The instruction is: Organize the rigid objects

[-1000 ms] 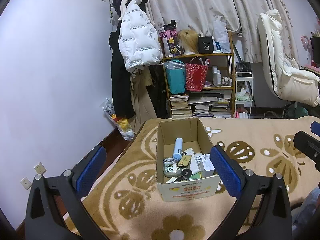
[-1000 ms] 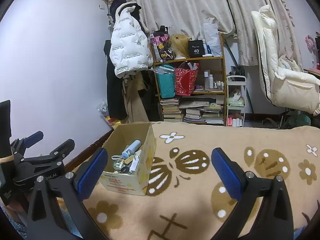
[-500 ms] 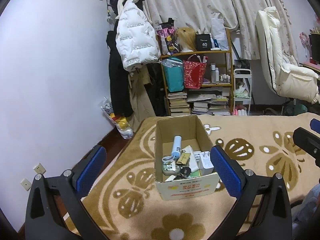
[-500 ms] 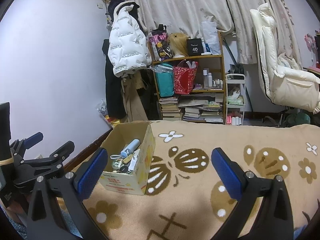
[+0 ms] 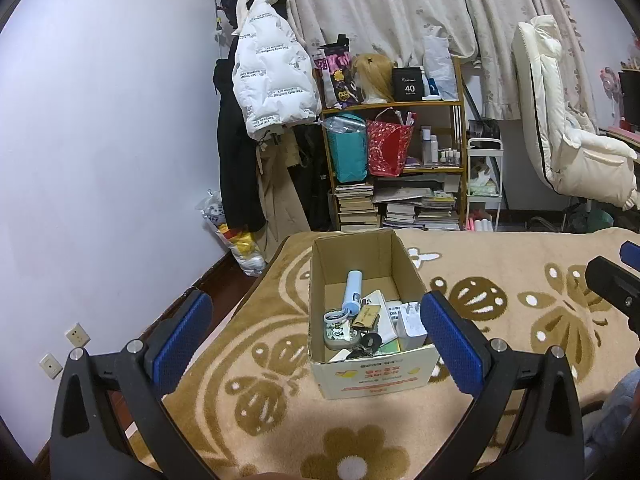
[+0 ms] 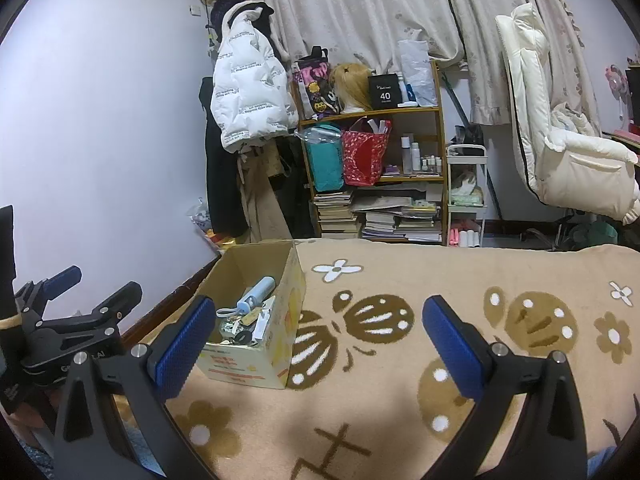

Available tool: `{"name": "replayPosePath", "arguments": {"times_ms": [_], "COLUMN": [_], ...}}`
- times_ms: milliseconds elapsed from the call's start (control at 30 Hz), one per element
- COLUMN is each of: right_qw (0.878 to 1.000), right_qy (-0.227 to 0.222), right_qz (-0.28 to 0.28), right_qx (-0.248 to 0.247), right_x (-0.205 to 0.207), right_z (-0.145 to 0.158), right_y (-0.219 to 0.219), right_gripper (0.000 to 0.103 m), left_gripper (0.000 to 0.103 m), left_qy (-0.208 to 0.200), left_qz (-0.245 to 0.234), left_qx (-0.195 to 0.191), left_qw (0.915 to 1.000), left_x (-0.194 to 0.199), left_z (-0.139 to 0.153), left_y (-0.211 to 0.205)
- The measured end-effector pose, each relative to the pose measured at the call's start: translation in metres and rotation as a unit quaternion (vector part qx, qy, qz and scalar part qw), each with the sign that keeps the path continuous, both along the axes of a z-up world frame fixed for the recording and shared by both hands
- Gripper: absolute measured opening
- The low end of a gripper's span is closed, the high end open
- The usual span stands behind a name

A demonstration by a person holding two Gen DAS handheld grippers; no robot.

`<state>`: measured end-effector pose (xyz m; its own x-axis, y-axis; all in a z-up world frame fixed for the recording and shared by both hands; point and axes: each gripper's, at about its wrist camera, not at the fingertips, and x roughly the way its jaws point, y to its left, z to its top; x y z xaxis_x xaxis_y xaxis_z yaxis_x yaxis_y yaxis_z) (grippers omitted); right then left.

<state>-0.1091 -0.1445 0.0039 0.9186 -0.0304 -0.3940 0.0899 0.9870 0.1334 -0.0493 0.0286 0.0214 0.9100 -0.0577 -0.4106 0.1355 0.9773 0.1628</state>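
jaws of both grippers stand wide apart, nothing between them. left gripper (image 5: 316, 332) hangs above the blanket (image 5: 500, 280), aimed at an open cardboard box (image 5: 374, 374) that sits just ahead between its blue pads (image 5: 182, 334). box holds a jumble of small rigid items — a pale blue tube (image 5: 353, 290) leaning on the back wall, a white charger (image 5: 412, 320), a tan tag (image 5: 366, 316), dark keys near the front. right gripper (image 6: 316, 338) hovers over bare blanket; box (image 6: 256, 354) lies to its left, beside the left pad. bookshelf (image 5: 400, 168) and white jacket (image 5: 276, 80) behind.
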Motion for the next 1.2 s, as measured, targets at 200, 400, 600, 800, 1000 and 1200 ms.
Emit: {"name": "replayPosePath", "arguments": {"times_ms": [200, 400, 600, 800, 1000, 1200], "right_qw": [1.0, 1.0, 1.0, 1.0, 1.0, 1.0], "right_qy": [0.0, 0.0, 0.0, 0.0, 0.0, -0.001], "right_qz": [-0.002, -0.001, -0.001, -0.002, -0.004, -0.002], "right_qx": [0.001, 0.0, 0.001, -0.002, -0.001, -0.002], "right_x": [-0.0001, -0.0007, 0.0001, 0.0004, -0.0021, -0.0021], "right_z": [-0.0012, -0.001, 0.0002, 0.0003, -0.0004, 0.0001], "right_y": [0.0014, 0.0012, 0.0002, 0.0005, 0.0005, -0.0005], "right_gripper": [0.103, 0.103, 0.103, 0.103, 0.103, 0.103], "left_gripper": [0.103, 0.103, 0.103, 0.103, 0.103, 0.103], "left_qy": [0.0, 0.0, 0.0, 0.0, 0.003, 0.003], "left_qz": [0.0, -0.001, -0.001, 0.0, 0.001, 0.0], "left_qx": [0.0, -0.001, 0.0, 0.0, 0.0, 0.001], "left_qw": [1.0, 1.0, 1.0, 1.0, 1.0, 1.0], "left_x": [0.0003, -0.0001, 0.0002, 0.0004, -0.0008, -0.0014], "left_z": [0.0003, 0.0001, 0.0001, 0.0002, -0.0004, -0.0001], "left_y": [0.0002, 0.0, -0.0005, -0.0004, -0.0013, -0.0018]}}
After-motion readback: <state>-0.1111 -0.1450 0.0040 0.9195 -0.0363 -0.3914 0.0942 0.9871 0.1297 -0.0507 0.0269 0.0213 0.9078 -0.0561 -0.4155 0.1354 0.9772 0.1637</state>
